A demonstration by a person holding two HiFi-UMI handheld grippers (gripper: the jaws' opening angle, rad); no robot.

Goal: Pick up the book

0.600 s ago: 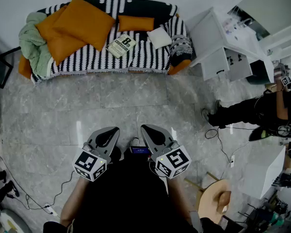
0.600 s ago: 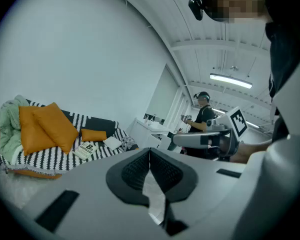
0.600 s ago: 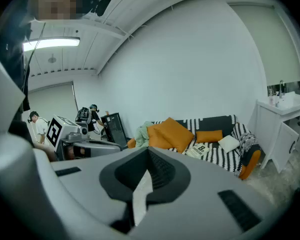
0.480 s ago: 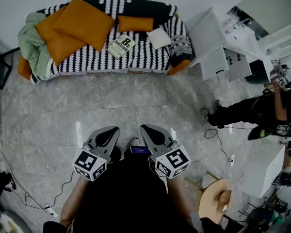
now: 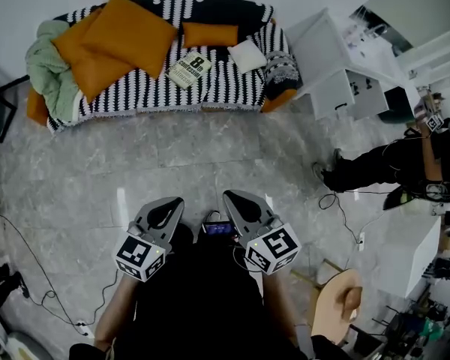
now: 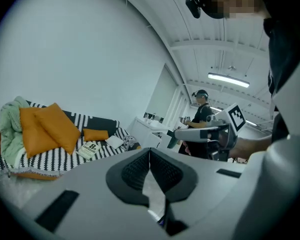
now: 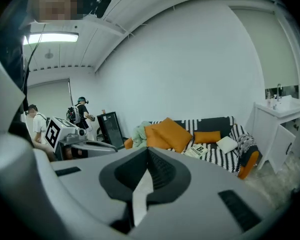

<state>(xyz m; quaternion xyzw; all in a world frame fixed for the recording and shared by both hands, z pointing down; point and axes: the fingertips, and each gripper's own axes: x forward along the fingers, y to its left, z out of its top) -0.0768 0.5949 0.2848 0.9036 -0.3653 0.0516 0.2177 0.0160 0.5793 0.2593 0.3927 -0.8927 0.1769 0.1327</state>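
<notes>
Book [image 5: 189, 70]: lies flat on the striped sofa [image 5: 232, 88] seat, between the big orange cushions [image 5: 127, 32] on its left and a small white pillow [image 5: 247, 55] on its right, well apart from me across the floor. My left claw [image 5: 169, 205]: closed, empty, place unchanged. My right claw [image 5: 236, 203]: closed, empty, drifted slightly rightward since a moment ago. Bystander [image 5: 382, 171], far right: shifted a little. Book unmoved from earlier; I judge the approach barely begun, pickup wholly outstanding.
</notes>
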